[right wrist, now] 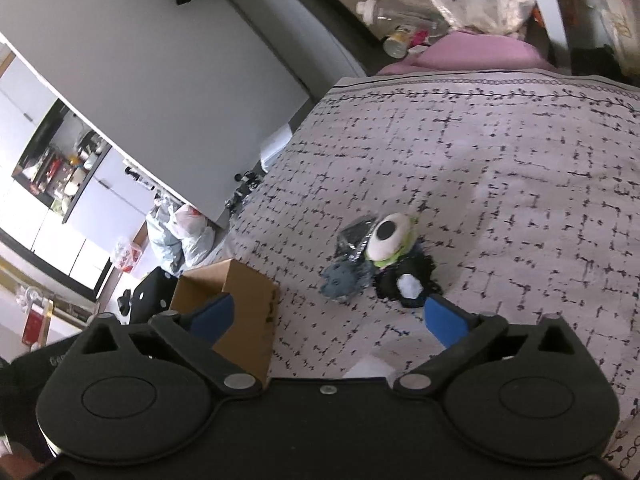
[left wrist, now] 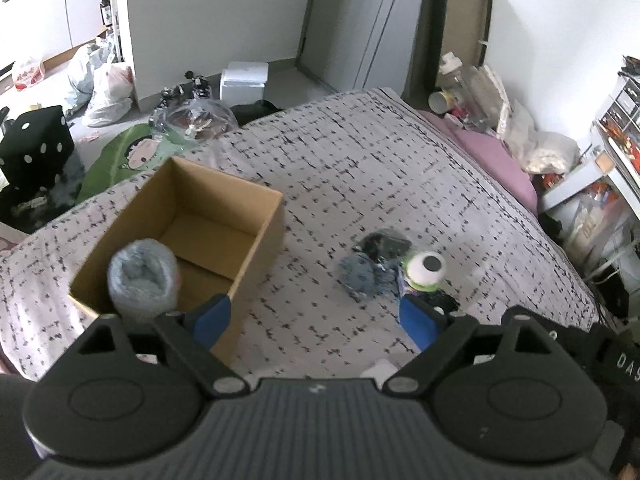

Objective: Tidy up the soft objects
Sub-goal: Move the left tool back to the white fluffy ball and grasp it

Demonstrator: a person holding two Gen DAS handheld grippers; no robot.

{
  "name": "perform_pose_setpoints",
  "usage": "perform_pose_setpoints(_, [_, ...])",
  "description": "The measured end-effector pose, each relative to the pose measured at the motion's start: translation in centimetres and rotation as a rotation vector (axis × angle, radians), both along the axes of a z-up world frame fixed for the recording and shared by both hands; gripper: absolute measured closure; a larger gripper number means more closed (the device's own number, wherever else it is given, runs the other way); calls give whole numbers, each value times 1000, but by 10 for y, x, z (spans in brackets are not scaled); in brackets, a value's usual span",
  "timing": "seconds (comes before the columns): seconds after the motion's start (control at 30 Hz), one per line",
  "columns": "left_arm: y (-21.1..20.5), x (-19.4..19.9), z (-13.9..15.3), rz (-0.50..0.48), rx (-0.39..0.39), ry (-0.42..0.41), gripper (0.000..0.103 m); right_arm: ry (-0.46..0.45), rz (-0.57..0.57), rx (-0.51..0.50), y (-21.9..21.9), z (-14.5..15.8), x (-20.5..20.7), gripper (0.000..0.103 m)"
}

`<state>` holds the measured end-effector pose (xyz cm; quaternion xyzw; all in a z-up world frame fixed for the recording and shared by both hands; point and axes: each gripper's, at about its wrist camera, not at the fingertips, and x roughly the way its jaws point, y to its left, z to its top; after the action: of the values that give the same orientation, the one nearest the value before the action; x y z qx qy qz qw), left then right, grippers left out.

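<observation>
Brown cardboard makes up the box (left wrist: 208, 216) that sits open on the bed (left wrist: 360, 168), and a grey-blue rolled soft item (left wrist: 142, 280) is at its near corner, seemingly partly inside, though whether it rests on the box floor or leans on the wall is hard to tell. That looks like the one piece already sorted. What is left lies in a small pile on the patterned bedcover to the right of the box and well apart from it: a blue-grey bundle (left wrist: 356, 274), a dark item in clear wrapping (left wrist: 382, 242), a white and green plush eye (left wrist: 426, 268) and a black piece with a white patch (right wrist: 408, 284), all touching or overlapping one another. So the task appears to be at an early stage, with most items still to go into the box. The left gripper (left wrist: 316, 322) hangs above the bed between box and pile, tilted down, its blue-padded fingers (left wrist: 212, 318) spread wide and grasping nothing. The right gripper (right wrist: 328, 318) looks down from the near side towards the same pile, its fingers (right wrist: 444, 318) likewise released and empty, the box's near corner showing just behind its left finger.
</observation>
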<state>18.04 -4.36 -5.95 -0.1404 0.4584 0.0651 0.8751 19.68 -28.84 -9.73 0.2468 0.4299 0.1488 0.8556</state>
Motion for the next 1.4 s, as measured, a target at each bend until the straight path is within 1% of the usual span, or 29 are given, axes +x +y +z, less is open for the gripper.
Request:
perform_pose_setpoints(0.13, [-15,0,-8,-13,-29,16,13,17,-22,23,-13,-4,2,0])
perform_pose_setpoints(0.27, [-27,-1,-21,13,-70,46,13,29,-34,42,-23,-10,2,0])
perform_pose_setpoints(0.37, [-35,-2,-31,29,-100,64,13,57,-41,56,-27,-17,5,0])
perform_pose_setpoints(0.47, [-41,-2,-44,50,-142,83,13,81,-65,54,-32,-23,6,0])
perform_pose_setpoints(0.57, [-45,-2,-56,69,-181,104,15,87,-59,54,-32,-27,6,0])
perform_pose_setpoints(0.63, [-48,-1,-64,76,-208,114,16,82,-53,35,-30,-28,6,0])
perform_pose_setpoints(0.73, [-52,0,-79,96,-234,136,16,96,-49,26,-30,-34,8,4])
perform_pose_setpoints(0.77, [-52,0,-83,103,-248,143,17,101,-46,28,-30,-36,9,10])
perform_pose_setpoints(0.8, [-53,1,-87,110,-264,151,18,108,-46,26,-29,-38,10,13])
perform_pose_setpoints(0.83, [-54,2,-91,114,-275,159,18,113,-47,27,-30,-39,11,13])
perform_pose_setpoints(0.97, [-55,6,-106,140,-298,180,20,113,-43,16,-27,-42,14,13])
perform_pose_setpoints(1.13, [-58,12,-126,150,-325,212,27,124,-47,5,-27,-48,18,13])
perform_pose_setpoints(1.4, [-60,24,-157,169,-343,268,28,128,-37,-30,-21,-58,28,13])
